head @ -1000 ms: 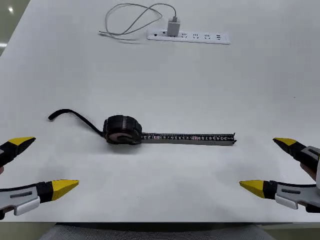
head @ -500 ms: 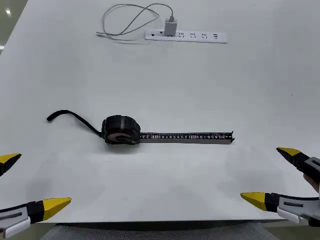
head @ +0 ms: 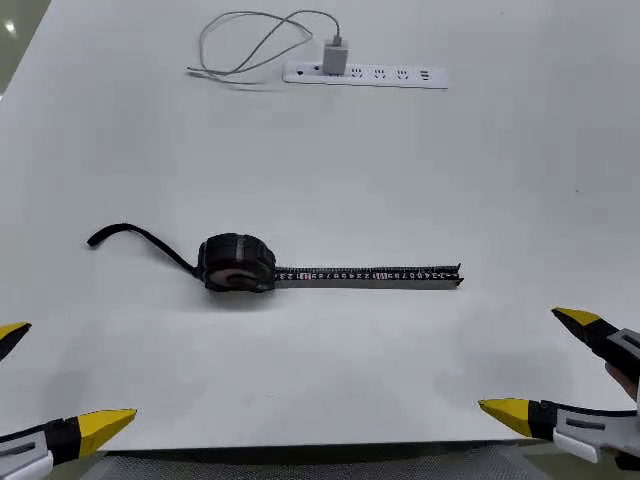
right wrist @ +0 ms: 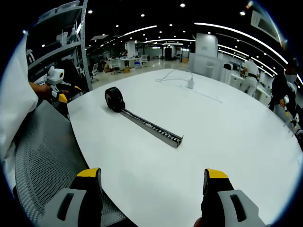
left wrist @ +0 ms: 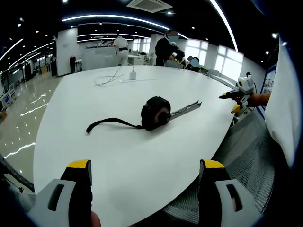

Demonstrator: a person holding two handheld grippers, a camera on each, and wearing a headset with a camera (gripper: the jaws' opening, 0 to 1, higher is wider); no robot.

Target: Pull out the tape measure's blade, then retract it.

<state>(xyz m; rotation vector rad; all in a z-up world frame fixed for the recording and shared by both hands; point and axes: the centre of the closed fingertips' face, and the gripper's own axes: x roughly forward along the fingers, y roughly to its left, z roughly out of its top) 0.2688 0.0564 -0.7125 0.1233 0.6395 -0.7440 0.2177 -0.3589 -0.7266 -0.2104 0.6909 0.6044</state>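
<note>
White table [head: 420,170] surface spans the head view; both gripper views show an open office with ceiling lights behind it. The tape measure [head: 237,264] stands upright on the table, left of centre, with 1 round side face toward the person. Its blade [head: 370,275] is pulled out and lies flat on the surface, running right from the case to the end hook [head: 459,274]. The blade markings are too small to read. A black strap [head: 135,238] trails left from the case.

The left gripper [head: 57,380] sits at the near-left corner. Its upper jaw tip is cut by the frame edge and its body is cut off at the bottom. The right gripper [head: 540,362] sits at the near right, with its body also cut off. Each has its 2 yellow-tipped jaws spread wide with nothing between them, and each is well apart from the tape measure.

The table's near edge runs along the bottom of the head view, with a mesh chair [head: 300,467] just below it. Bare surface surrounds the tape measure on all sides. A power strip [head: 365,73] with 1 charger [head: 333,55] and a looped cable [head: 250,40] lies toward the far side, well apart from the blade. People [left wrist: 166,47] in the left gripper view's background are small and hard to make out.
</note>
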